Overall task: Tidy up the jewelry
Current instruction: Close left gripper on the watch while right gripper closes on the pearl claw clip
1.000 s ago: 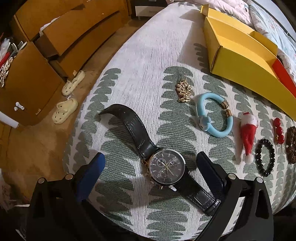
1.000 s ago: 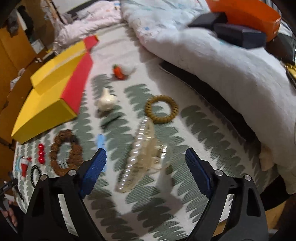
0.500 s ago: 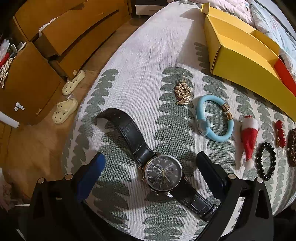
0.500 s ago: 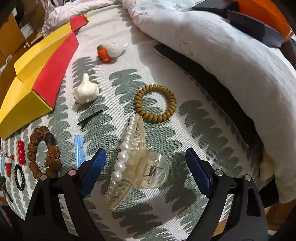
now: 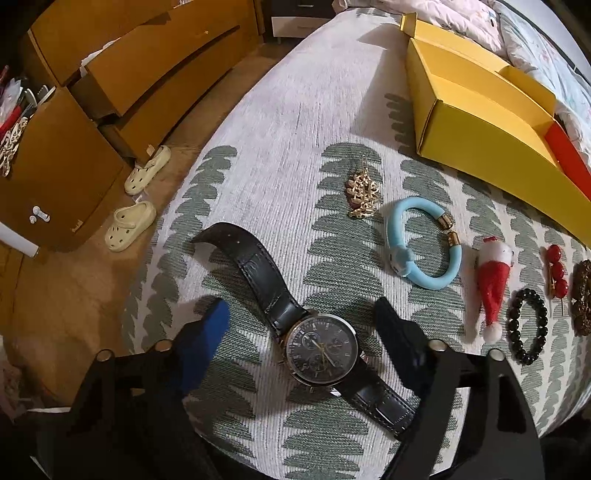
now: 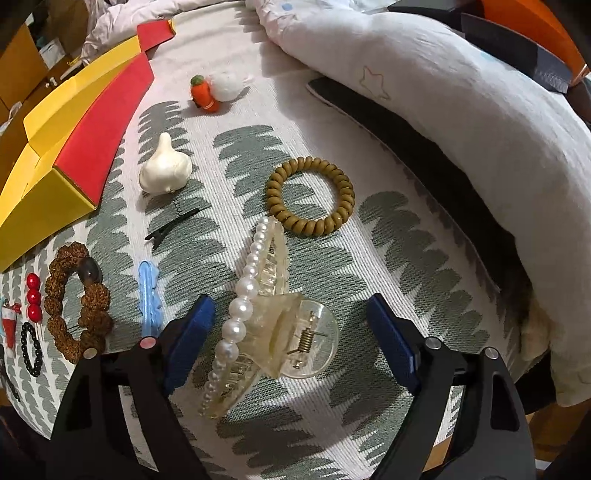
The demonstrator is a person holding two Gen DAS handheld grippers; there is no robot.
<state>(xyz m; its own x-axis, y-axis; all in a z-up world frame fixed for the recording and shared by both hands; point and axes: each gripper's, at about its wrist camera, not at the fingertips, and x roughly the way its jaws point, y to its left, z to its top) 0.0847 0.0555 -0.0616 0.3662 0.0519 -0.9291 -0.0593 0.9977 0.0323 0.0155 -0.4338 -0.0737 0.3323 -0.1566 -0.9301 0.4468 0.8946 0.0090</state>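
Jewelry box [image 5: 476, 122]: yellow card, open, far edge of the bedspread [image 5: 280, 122]; light, easily dented.
Watch [image 5: 322, 350]: near edge, between the spread fingers of the left gripper [image 5: 306, 325]; heavy head, limp strap, so pinch the case.
Pearl claw clip [image 6: 258, 314]: near edge, inside the gaping right gripper [image 6: 291, 317]; brittle, slick, best taken at the hinge.

— What's on the floor by the bed?
— A pair of cream clogs [image 5: 138, 199], set beside the wooden drawers [image 5: 147, 74], some pulled partly open.
— And on the bed itself?
— A white duvet [image 6: 443, 110] bunched along the far side, lying over the leaf-patterned cover [image 6: 406, 258], with a dark strip showing just under its edge.
— Anything past the duvet?
— Something orange [image 6: 535, 29], mostly out of frame.
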